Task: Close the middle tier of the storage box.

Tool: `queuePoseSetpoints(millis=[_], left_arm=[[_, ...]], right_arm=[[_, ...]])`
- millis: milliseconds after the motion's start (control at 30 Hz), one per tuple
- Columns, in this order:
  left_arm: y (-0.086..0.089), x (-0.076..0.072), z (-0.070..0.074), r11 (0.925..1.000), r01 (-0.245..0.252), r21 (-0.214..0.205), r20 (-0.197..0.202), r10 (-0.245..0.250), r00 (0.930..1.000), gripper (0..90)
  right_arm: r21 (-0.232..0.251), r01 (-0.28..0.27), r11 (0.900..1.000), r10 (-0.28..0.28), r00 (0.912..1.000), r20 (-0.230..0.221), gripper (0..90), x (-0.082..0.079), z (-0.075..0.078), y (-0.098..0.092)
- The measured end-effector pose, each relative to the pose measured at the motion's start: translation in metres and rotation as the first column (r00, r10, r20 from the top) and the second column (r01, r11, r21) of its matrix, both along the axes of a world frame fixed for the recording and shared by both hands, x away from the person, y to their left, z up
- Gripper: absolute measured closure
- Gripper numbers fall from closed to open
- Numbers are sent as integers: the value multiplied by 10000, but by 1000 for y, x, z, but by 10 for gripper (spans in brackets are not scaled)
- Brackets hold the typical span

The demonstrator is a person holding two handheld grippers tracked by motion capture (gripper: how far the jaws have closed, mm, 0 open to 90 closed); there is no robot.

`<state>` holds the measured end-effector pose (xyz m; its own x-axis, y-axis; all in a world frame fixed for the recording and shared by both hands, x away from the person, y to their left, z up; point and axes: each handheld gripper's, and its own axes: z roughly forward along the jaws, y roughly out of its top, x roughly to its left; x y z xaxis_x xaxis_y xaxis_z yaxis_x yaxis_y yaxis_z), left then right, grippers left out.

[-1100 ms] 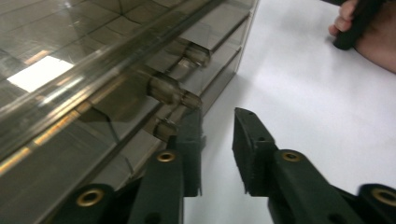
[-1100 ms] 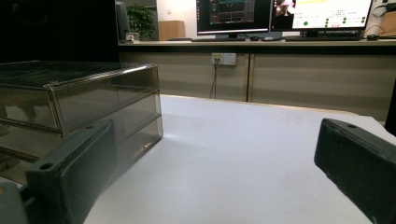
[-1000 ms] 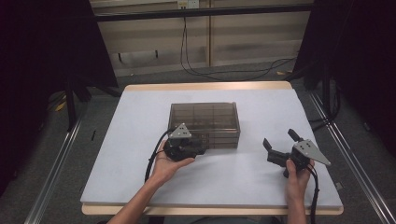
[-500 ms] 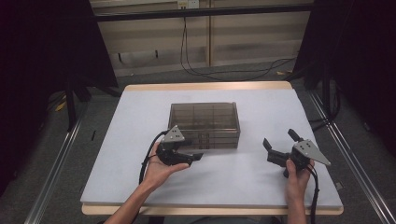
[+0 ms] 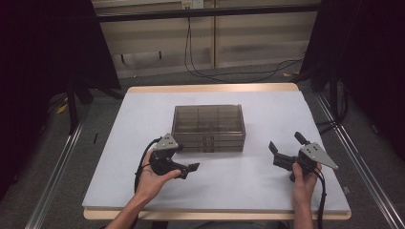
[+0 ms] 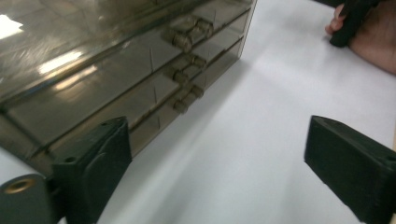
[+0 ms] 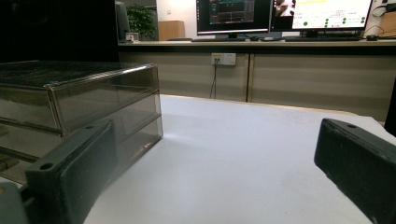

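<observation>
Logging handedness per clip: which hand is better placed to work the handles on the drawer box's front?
Left, probably. The left gripper sits open just before the smoky drawer box, handles close ahead. The right gripper, also open, waits farther off.

We see a drawer box (image 5: 208,126) of smoky, see-through plastic, glossy, with bright glints on its top. The table (image 5: 143,102) wears a smooth, matt white sheet over a pale wooden edge. Both grippers' jaws look like matt black plastic.
</observation>
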<state>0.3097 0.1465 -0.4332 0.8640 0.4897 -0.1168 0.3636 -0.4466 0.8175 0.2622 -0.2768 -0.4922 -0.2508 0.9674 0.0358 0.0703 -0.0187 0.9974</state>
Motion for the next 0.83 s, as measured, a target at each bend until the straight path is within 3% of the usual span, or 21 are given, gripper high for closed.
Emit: queuePoseSetpoints(millis=[100, 267, 400, 600, 733, 833], left_arm=[[10, -3, -1, 9999, -115, 43, -54, 115, 9999, 58], [25, -5, -4, 9999, 128, 73, -156, -127, 9998, 23], [39, -10, -8, 9993, -347, 144, -197, 349, 9992, 25], [53, -14, -14, 9980, -549, 302, -344, 559, 9978, 29], [70, -14, -18, 9929, -1179, 159, -214, 1183, 9928, 29], [84, -10, -21, 9854, -1702, -17, -362, 1701, 9848, 29]], right_arm=[[-2, 7, 10000, -7, 10000, -21, 0, 0, 0, 0], [2, -9, 10000, 9, 10000, -14, 0, 0, 0, 0], [3, 11, 10000, -11, 10000, -16, 0, 0, 0, 0], [-30, 18, 10000, -18, 10000, -35, 0, 0, 0, 0], [-22, 24, 10000, -24, 10000, -30, 0, 0, 0, 0], [7, 15, 10000, -15, 10000, -33, 0, 0, 0, -1]])
